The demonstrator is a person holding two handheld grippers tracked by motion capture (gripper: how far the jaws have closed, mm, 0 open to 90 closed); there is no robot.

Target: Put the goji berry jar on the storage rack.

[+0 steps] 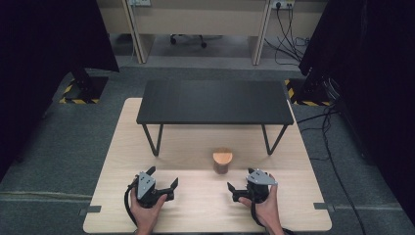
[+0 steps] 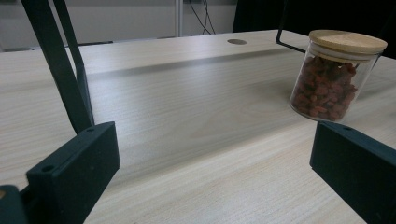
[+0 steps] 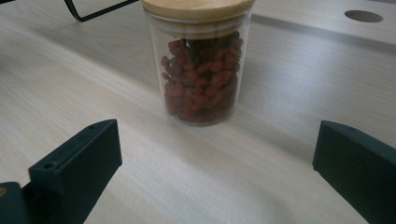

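Note:
A glass jar (image 1: 222, 162) with a wooden lid, full of red dried berries, stands upright on the light wooden table (image 1: 195, 205), near its middle. My left gripper (image 1: 163, 177) rests open near the table's front left, with the jar (image 2: 334, 79) off to its upper right in the left gripper view. Just right of the jar and slightly nearer the front edge is my right gripper (image 1: 240, 179), also open. It points at the jar (image 3: 201, 70), which stands a short way ahead of its jaws. Neither gripper (image 2: 215, 172) (image 3: 217, 172) holds anything.
A low black stand (image 1: 215, 102) on thin metal legs (image 2: 65, 70) spans the table's far half, just behind the jar. A round cable hole (image 3: 363, 16) sits in the tabletop. Around the table are grey carpet, floor cables (image 1: 323, 132) at the right, and dark curtains.

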